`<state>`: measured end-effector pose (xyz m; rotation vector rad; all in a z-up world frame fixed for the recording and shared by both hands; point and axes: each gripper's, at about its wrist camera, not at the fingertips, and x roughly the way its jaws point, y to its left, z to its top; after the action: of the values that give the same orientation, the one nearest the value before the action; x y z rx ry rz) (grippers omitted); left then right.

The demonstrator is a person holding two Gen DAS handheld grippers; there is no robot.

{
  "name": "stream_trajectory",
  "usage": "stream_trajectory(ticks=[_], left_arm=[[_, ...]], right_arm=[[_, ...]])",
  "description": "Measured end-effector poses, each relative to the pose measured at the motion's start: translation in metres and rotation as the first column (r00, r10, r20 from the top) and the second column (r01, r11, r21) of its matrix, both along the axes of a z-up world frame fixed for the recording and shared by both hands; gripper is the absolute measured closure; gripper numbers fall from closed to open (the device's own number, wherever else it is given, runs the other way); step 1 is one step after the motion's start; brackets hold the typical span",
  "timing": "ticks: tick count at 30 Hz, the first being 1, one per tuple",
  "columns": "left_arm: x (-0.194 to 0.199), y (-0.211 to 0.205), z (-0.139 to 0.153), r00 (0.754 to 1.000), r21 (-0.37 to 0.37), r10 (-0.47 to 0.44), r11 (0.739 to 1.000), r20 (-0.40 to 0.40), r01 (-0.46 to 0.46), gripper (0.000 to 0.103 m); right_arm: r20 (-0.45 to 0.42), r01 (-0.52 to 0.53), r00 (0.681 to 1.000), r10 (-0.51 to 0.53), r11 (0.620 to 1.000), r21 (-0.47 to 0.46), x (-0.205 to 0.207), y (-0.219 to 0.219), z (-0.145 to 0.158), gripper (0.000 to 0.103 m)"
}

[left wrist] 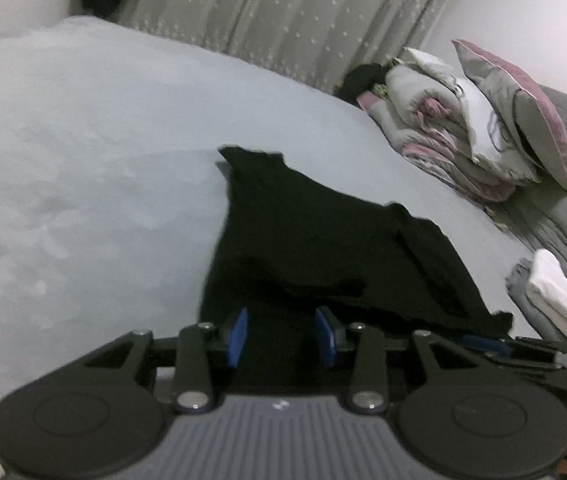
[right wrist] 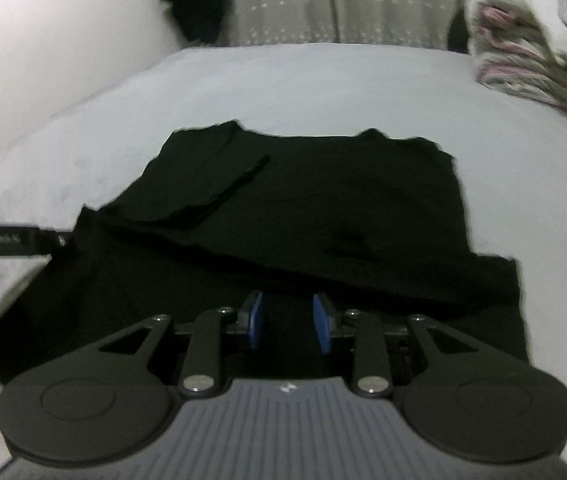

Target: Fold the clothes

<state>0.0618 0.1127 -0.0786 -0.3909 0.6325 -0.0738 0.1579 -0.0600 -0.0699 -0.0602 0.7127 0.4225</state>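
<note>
Black shirt [right wrist: 291, 216]: lies spread on the bed, partly folded, one layer lapped over the near part.
Bed [left wrist: 83, 160]: pale grey sheet, shirt near its front edge.
Left hand-held gripper [left wrist: 282, 336]: blue pads parted, nothing gripped; black cloth lies beneath the gap.
Right hand-held gripper [right wrist: 290, 326]: blue pads parted, holding nothing, above the shirt's near edge.
Bedding pile [left wrist: 463, 132]: grey and pink, at the bed's far right.
White stack [left wrist: 555, 296]: folded cloth, right of the shirt.
Curtain [left wrist: 283, 20]: grey, behind the bed.

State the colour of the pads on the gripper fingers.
Blue pads, on black fingers; the right wrist view shows them best.
</note>
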Motion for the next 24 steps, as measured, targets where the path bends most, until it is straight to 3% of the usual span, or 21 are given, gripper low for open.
stream_trajectory(ticks=[3,8,14,24], left_arm=[[-0.001,0.006,-0.001,0.999,0.012,0.036,0.999,0.007,-0.036,0.062],[-0.003,0.013,0.002,0.997,-0.008,0.076,0.997,0.019,-0.076,0.062],[-0.006,0.01,0.012,0.998,-0.005,0.061,0.998,0.007,-0.061,0.05],[-0.022,-0.005,0.023,0.992,0.003,0.067,0.998,-0.111,-0.067,0.046]], right_arm=[[0.034,0.003,0.999,-0.001,0.999,-0.038,0.014,0.021,-0.007,0.071],[0.038,0.068,0.997,-0.067,0.998,-0.012,0.039,0.031,-0.003,0.071],[0.054,0.101,0.993,-0.101,0.995,0.015,0.024,0.015,0.019,0.071],[-0.018,0.222,0.975,-0.221,0.973,0.058,-0.024,-0.039,0.029,0.063]])
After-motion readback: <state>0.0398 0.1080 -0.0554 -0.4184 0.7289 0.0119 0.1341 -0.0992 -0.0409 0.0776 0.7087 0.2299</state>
